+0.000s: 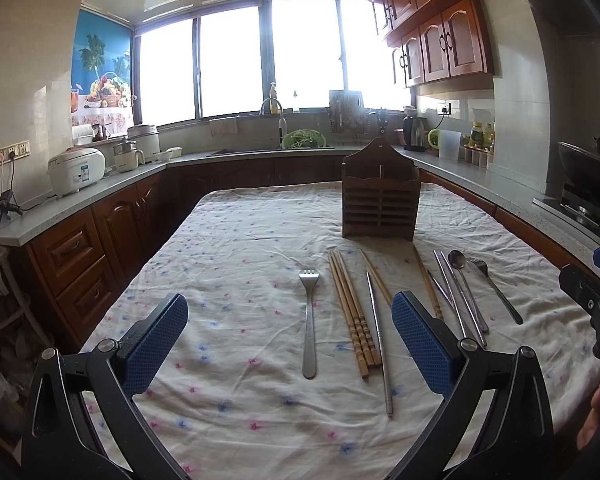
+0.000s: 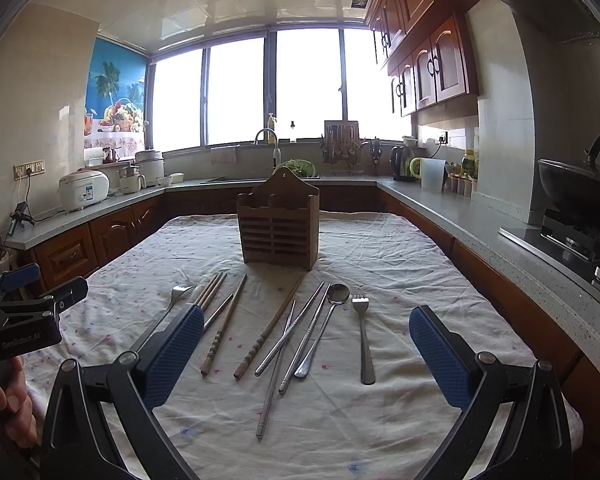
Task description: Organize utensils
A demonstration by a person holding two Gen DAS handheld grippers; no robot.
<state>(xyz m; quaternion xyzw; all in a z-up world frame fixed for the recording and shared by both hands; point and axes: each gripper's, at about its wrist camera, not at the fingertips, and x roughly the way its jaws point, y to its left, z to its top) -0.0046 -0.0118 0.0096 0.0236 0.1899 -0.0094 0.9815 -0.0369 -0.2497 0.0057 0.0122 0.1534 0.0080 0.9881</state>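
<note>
A brown wooden utensil holder (image 1: 380, 204) (image 2: 280, 226) stands upright on the floral cloth, beyond the utensils. In front of it lie a steel fork (image 1: 309, 320) (image 2: 172, 304), several wooden chopsticks (image 1: 352, 312) (image 2: 224, 324), metal chopsticks (image 1: 380, 344) (image 2: 292, 336), a spoon (image 1: 458, 264) (image 2: 324, 328) and a second fork (image 1: 496, 288) (image 2: 362, 336). My left gripper (image 1: 290, 340) is open and empty, hovering above the left fork and wooden chopsticks. My right gripper (image 2: 306, 352) is open and empty above the metal chopsticks and spoon.
The table carries a white floral cloth (image 1: 228, 248) (image 2: 380, 248). Kitchen counters (image 1: 100, 196) (image 2: 500, 236) surround it, with a rice cooker (image 1: 76, 170), a sink (image 1: 268, 148), a kettle (image 2: 402, 162) and a wok on a stove (image 2: 576, 196) at the right.
</note>
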